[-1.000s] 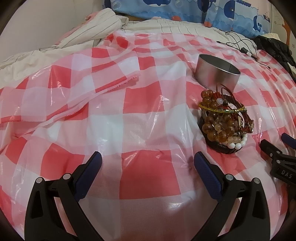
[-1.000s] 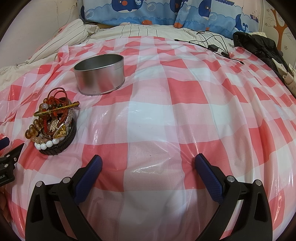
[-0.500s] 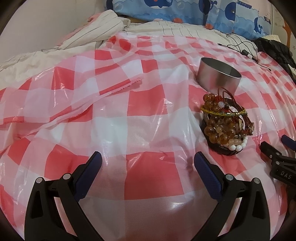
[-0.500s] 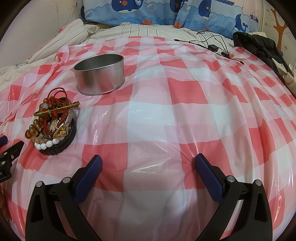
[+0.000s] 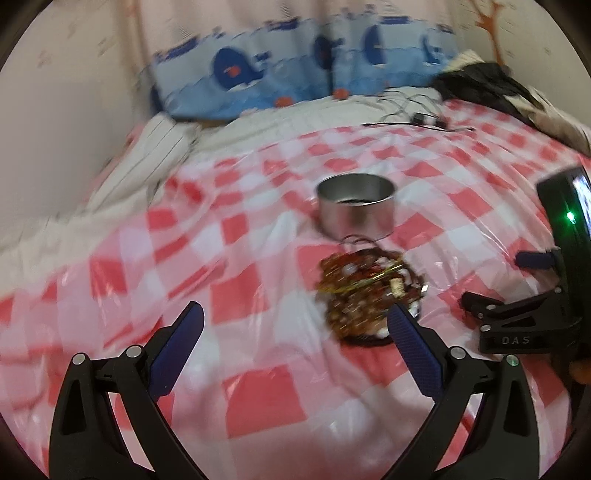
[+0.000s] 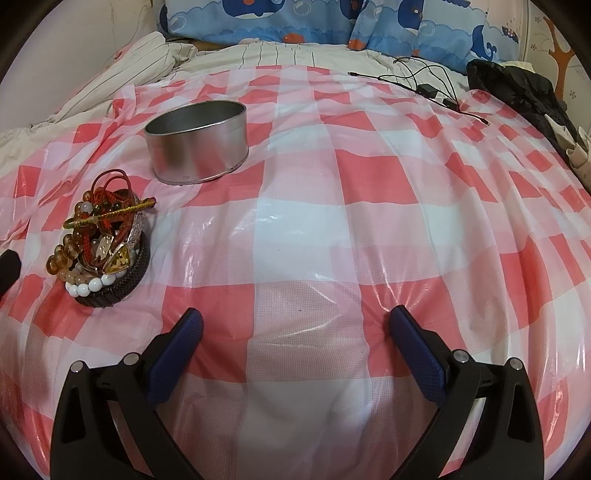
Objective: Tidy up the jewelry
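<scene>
Jewelry pile (image 6: 101, 251) left of frame in right wrist view, heaped on checkered sheet (image 6: 332, 229), just below open metal tin (image 6: 197, 142), apart from it. Left claw (image 5: 291, 332) spread wide, empty; pile beside its right fingertip. Right claw (image 6: 295, 338) spread wide, empty.

A home bedroom: bed with whale-print pillows (image 6: 280, 18), striped bedding (image 6: 140, 70) and checked plastic cloth (image 6: 332, 177).

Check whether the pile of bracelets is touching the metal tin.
Apart. The right wrist view shows a strip of checked cloth between the pile of bracelets and the metal tin; only a red cord loop reaches toward the tin, stopping short.
</scene>
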### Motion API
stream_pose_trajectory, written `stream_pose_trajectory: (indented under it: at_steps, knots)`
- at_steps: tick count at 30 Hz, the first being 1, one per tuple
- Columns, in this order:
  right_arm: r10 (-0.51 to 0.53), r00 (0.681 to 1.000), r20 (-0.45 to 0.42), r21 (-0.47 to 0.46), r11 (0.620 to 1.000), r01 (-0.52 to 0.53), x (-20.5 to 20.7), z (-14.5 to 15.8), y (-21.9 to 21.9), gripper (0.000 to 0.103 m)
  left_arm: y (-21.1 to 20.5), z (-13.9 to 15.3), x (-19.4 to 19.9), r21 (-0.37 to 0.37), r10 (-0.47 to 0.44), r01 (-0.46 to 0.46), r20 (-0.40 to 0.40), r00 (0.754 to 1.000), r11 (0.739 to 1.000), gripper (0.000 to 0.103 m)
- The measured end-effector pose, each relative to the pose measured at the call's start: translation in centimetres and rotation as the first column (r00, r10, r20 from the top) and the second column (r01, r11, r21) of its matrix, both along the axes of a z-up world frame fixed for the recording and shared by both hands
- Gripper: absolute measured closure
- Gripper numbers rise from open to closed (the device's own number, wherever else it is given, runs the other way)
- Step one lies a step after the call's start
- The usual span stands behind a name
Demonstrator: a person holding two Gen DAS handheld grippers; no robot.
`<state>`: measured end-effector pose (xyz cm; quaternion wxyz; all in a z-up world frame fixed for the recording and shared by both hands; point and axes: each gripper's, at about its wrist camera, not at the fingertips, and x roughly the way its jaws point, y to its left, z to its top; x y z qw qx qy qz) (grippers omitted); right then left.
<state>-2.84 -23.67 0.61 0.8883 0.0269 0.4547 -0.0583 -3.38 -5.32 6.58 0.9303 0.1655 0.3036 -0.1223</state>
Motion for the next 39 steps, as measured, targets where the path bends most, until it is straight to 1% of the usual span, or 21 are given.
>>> stream_pose_trajectory:
  at_steps: [2,4,7,12,15,17,18,19,20,22,23,24,26,28,29,32,34,35,36,38,39]
  knots:
    - [0.000,1.000,-0.001,-0.002,1.000,0.000,0.0,0.1,0.2,0.007,-1.0,0.0,0.2,0.011,-0.046,0.046,0.008,0.999,0.999,0.013]
    - [0.000,1.000,-0.001,-0.003,1.000,0.000,0.0,0.1,0.1,0.007,-1.6,0.0,0.5,0.009,-0.068,0.068,-0.002,0.998,0.998,0.022]
    - [0.000,1.000,-0.001,-0.007,1.000,0.000,0.0,0.2,0.1,0.007,-2.1,-0.1,0.8,-0.010,-0.120,0.120,-0.018,0.993,0.993,0.031]
    - [-0.001,1.000,-0.001,-0.012,1.000,0.001,-0.1,0.3,0.2,0.007,-3.7,-0.5,1.0,0.064,-0.153,0.152,0.008,0.988,0.986,0.033]
    - [-0.001,1.000,-0.001,-0.013,1.000,0.001,-0.1,0.3,0.1,0.007,-5.0,-1.0,1.3,0.133,-0.194,0.190,0.014,0.981,0.973,0.042]
    - [-0.001,1.000,-0.001,-0.013,1.000,0.001,-0.1,0.3,0.2,0.007,-5.7,-1.4,1.3,0.149,-0.249,0.246,0.002,0.969,0.958,0.048]
    - [-0.001,1.000,-0.001,-0.013,1.000,0.001,-0.1,0.3,0.2,0.007,-5.9,-1.5,1.2,0.163,-0.253,0.250,-0.001,0.967,0.955,0.052]
    - [-0.001,1.000,-0.001,-0.013,1.000,0.001,-0.1,0.3,0.2,0.007,-6.3,-1.9,1.4,0.184,-0.262,0.260,-0.016,0.965,0.948,0.060]
    - [-0.001,1.000,-0.001,-0.013,1.000,0.001,-0.1,0.2,0.2,0.007,-6.5,-2.1,1.6,0.191,-0.263,0.264,-0.029,0.964,0.946,0.065]
    - [-0.001,1.000,-0.001,-0.013,1.000,0.001,-0.1,0.2,0.2,0.007,-6.6,-2.5,2.2,0.187,-0.257,0.264,-0.063,0.964,0.946,0.085]
    - [-0.001,1.000,-0.001,-0.014,1.000,0.001,-0.1,0.3,0.2,0.007,-6.4,-2.5,2.6,0.175,-0.247,0.258,-0.077,0.966,0.950,0.089]
    - [-0.002,1.000,-0.002,-0.014,1.000,0.002,-0.1,0.3,0.2,0.007,-6.1,-2.4,2.9,0.145,-0.239,0.251,-0.090,0.967,0.957,0.098]
    - [-0.001,1.000,-0.002,-0.014,1.000,0.001,-0.1,0.2,0.2,0.007,-4.2,-1.3,4.0,-0.037,-0.210,0.207,-0.135,0.968,0.978,0.098]
    - [-0.001,1.000,-0.002,-0.014,1.000,0.001,-0.1,0.3,0.2,0.007,-2.3,-0.5,4.9,-0.174,-0.177,0.150,-0.153,0.972,0.973,0.098]
    - [-0.001,1.000,-0.002,-0.014,1.000,0.001,0.0,0.2,0.2,0.007,-0.5,0.0,5.6,-0.281,-0.153,0.102,-0.169,0.974,0.954,0.098]
    - [-0.001,1.000,-0.006,-0.010,1.000,0.001,-0.1,0.3,0.1,0.007,2.9,0.1,6.7,-0.436,-0.102,0.000,-0.209,0.973,0.900,0.099]
    - [0.006,1.000,-0.014,0.005,1.000,-0.006,-0.1,0.3,0.0,0.007,4.5,-0.2,7.1,-0.489,-0.077,-0.049,-0.234,0.969,0.871,0.099]
    - [0.016,1.000,-0.014,0.031,0.999,-0.015,-0.2,0.6,-0.1,0.007,4.9,-0.3,7.2,-0.500,-0.071,-0.061,-0.241,0.968,0.864,0.099]
    - [0.038,0.999,0.015,0.089,0.995,-0.040,-0.5,1.1,-0.4,0.007,5.4,-0.5,7.3,-0.514,-0.068,-0.073,-0.251,0.966,0.854,0.099]
    - [0.102,0.988,0.115,0.213,0.969,-0.125,-1.2,2.8,-0.4,0.007,5.7,-0.6,7.4,-0.525,-0.063,-0.086,-0.259,0.964,0.846,0.099]
    - [0.124,0.982,0.140,0.227,0.962,-0.154,-1.3,3.4,-0.2,0.007,5.9,-0.6,7.5,-0.528,-0.060,-0.090,-0.259,0.964,0.844,0.099]
